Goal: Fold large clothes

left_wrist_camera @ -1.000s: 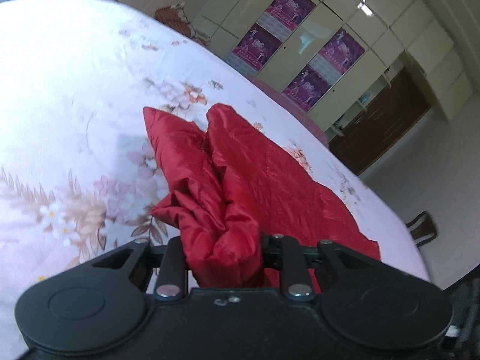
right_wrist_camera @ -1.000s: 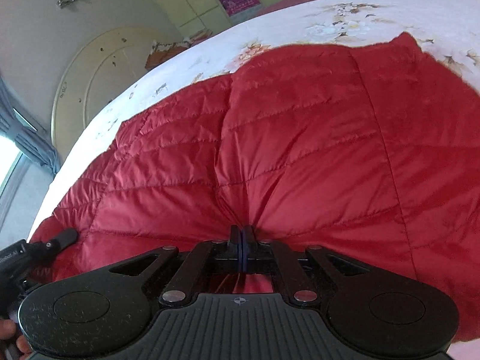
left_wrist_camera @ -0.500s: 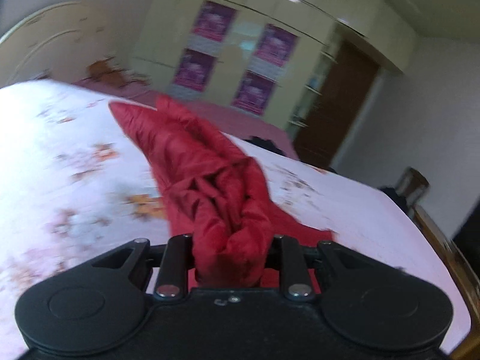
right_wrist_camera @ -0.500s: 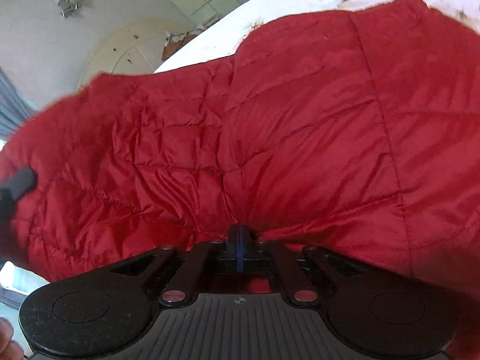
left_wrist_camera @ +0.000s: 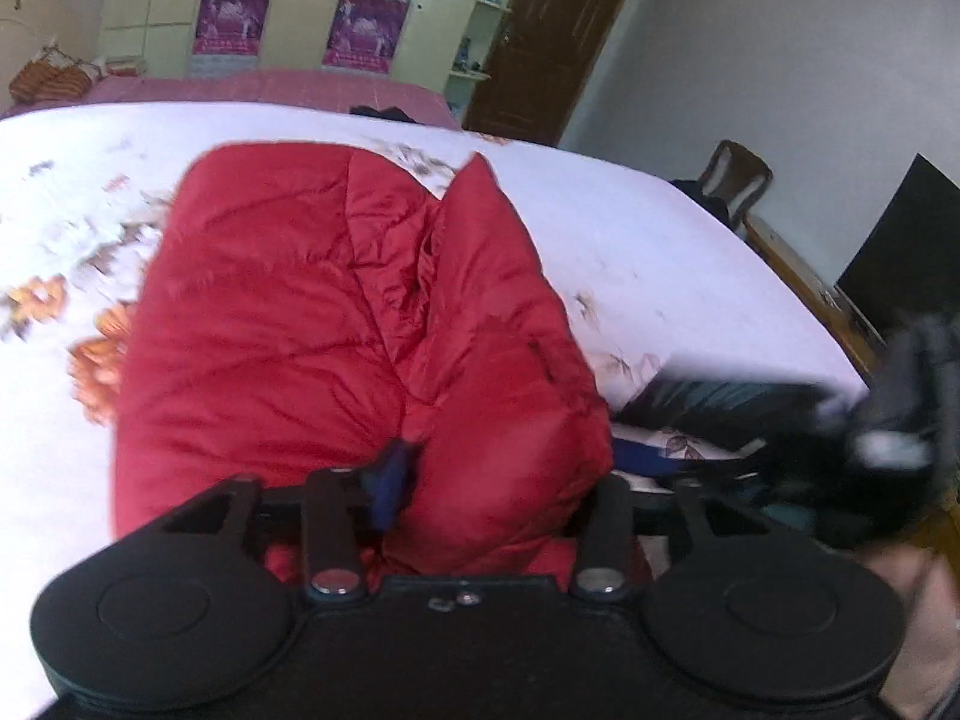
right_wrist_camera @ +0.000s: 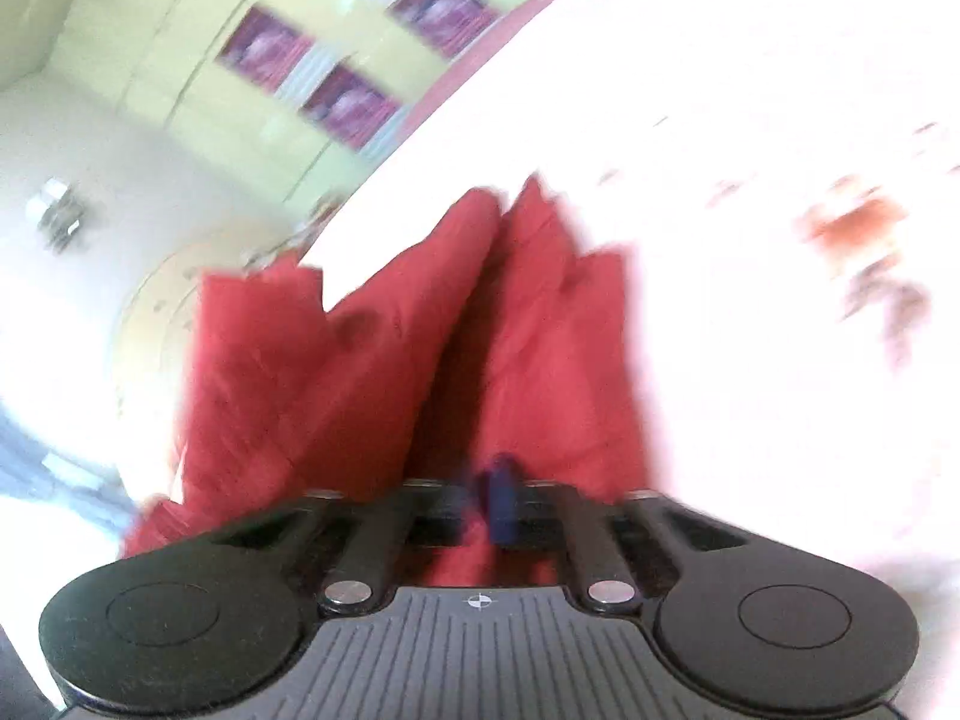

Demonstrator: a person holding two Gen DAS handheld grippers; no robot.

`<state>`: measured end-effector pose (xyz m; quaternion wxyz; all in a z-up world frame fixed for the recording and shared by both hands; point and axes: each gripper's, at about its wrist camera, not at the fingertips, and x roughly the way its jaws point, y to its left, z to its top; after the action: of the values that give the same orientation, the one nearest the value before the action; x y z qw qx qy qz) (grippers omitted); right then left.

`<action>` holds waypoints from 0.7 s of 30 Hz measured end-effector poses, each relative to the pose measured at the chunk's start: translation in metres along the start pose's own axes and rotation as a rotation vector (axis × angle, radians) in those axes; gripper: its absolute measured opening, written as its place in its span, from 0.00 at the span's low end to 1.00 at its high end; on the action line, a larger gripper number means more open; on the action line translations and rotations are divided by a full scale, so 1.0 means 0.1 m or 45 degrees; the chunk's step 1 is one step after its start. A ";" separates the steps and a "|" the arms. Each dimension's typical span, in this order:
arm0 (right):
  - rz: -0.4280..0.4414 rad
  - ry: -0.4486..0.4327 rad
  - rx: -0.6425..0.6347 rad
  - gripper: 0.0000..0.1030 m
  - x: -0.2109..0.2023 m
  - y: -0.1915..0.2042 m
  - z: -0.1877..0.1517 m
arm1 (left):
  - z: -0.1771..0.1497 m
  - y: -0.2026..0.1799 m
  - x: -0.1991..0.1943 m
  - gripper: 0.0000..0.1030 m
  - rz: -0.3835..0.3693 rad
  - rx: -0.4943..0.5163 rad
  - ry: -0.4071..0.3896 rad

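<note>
A red quilted jacket (left_wrist_camera: 312, 324) lies bunched on the white floral bed (left_wrist_camera: 648, 252). My left gripper (left_wrist_camera: 480, 480) is shut on a thick fold of the jacket, with red fabric filling the space between its fingers. My right gripper (right_wrist_camera: 498, 498) is shut on another part of the jacket (right_wrist_camera: 528, 360), its blue pads pressed together on the cloth. The right wrist view is blurred by motion. The right gripper also shows as a dark blur at the right of the left wrist view (left_wrist_camera: 888, 420).
Yellow-green wardrobes with purple posters (left_wrist_camera: 360, 24) stand beyond the bed, beside a brown door (left_wrist_camera: 540, 42). A chair (left_wrist_camera: 738, 174) and a dark screen (left_wrist_camera: 906, 240) stand to the right of the bed. A round headboard (right_wrist_camera: 162, 282) is at the bed's left.
Both grippers have swung across with the jacket. The jacket has gone from spread wide to bunched and doubled over on the bed. The right gripper now shows in the left wrist view.
</note>
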<state>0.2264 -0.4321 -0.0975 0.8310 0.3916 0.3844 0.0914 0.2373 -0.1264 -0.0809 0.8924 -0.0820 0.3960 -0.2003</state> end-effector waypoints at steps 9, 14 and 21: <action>0.038 -0.097 -0.023 0.74 -0.35 -0.02 0.12 | -0.02 -0.07 -0.40 0.73 -0.338 -0.038 0.025; 0.112 -0.095 -0.056 0.74 -0.33 0.17 0.30 | 0.01 0.38 -0.80 0.44 -0.252 -0.178 -0.201; 0.140 -0.007 -0.271 0.64 0.10 0.71 0.43 | 0.12 1.25 -0.58 0.37 -0.046 -0.437 -0.242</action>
<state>0.2740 -0.4044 -0.0344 0.8626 0.3217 0.3483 0.1762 0.2473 0.0111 -0.0718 0.8950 -0.2585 0.3367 -0.1372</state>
